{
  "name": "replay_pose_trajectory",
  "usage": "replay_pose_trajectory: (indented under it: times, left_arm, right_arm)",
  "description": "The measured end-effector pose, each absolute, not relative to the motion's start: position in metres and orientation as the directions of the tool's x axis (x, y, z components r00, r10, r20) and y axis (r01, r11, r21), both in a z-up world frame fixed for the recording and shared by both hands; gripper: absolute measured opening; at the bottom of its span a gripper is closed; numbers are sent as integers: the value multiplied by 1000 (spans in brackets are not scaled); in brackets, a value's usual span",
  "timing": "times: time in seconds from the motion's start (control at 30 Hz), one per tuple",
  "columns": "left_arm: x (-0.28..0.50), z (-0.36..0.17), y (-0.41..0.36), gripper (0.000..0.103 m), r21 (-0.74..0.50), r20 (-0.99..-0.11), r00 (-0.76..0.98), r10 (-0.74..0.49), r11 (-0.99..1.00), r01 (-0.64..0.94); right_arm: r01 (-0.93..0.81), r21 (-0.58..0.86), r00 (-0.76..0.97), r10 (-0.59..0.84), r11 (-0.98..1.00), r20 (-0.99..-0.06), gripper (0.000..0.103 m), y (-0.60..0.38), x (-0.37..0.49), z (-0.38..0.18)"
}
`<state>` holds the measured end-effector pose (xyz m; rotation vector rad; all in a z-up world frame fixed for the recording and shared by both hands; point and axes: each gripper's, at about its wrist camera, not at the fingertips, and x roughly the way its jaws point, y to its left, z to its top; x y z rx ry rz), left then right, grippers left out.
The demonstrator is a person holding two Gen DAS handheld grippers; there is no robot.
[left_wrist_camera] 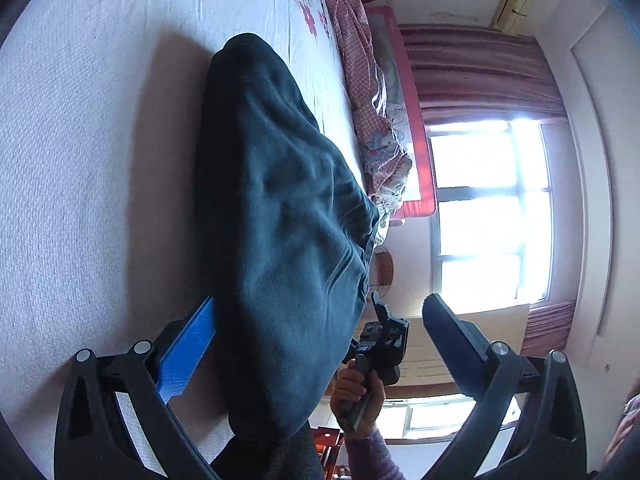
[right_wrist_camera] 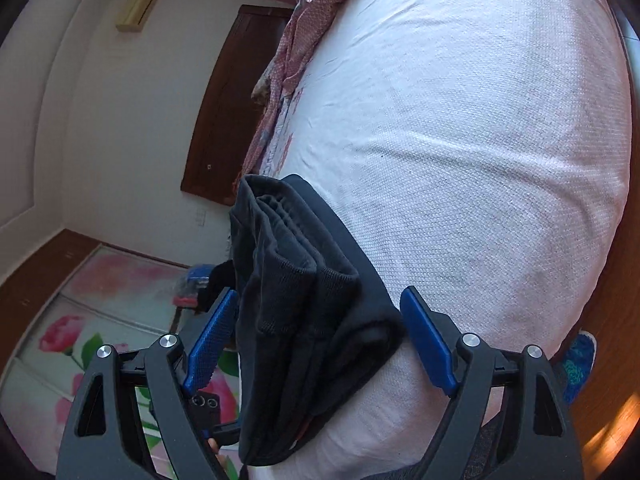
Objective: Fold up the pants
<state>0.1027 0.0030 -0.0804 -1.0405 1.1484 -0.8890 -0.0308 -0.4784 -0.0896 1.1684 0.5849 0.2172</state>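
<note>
Left wrist view first: my left tool (left_wrist_camera: 320, 344) stands wide, its blue pad (left_wrist_camera: 188, 354) against the near edge of the dark pants (left_wrist_camera: 280, 208) and its other finger well clear on the window side, so nothing is pinched. The pants lie folded in a thick bundle on the bed (left_wrist_camera: 80, 160), running away from me along the white sheet. Just past the bundle's near end I see a hand (left_wrist_camera: 358, 392) in a purple sleeve gripping the right tool's handle, hanging off the bed's side. Farther on, a pink checked quilt (left_wrist_camera: 372, 92) is bunched along the bed's far edge with a red rail (left_wrist_camera: 416, 152) behind it, then the bright window (left_wrist_camera: 492, 216), the curtains (left_wrist_camera: 480, 68) and an air conditioner (left_wrist_camera: 516, 4) high on the wall. From the right wrist view, my right tool (right_wrist_camera: 320, 344) is spread wide around the stacked cuffs and folds; one blue pad sits just beside the cloth, the other stands apart from it over the sheet, so I call it unclamped. Only the bundle's bulk fills the gap between the fingers. Beyond it the sheet is bare, the quilt lies at the far side, and a dark wooden door (right_wrist_camera: 232, 100) and a flowered floor mat (right_wrist_camera: 80, 340) show off the bed.
</note>
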Motion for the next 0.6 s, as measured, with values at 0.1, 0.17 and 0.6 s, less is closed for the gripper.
replay_pose_trajectory:
  times: [0.1,0.17,0.6]
  left_arm:
    - [105,-86,-1,101,-972,-230,199,-953,233,-6]
    - [106,-89,-4,101,-975,-220,199,-955,218,-31]
    - [122,-70,-28,101,-887,-460,128,-878,459,-40]
  right_arm:
    - [118,936,836,475,332,-274,85,-479,-29,-95]
    - [108,930,829,484,352,-280,85,-477,-28,-95]
    - [147,902,811,473,406,-345,87,-468,-15,-87]
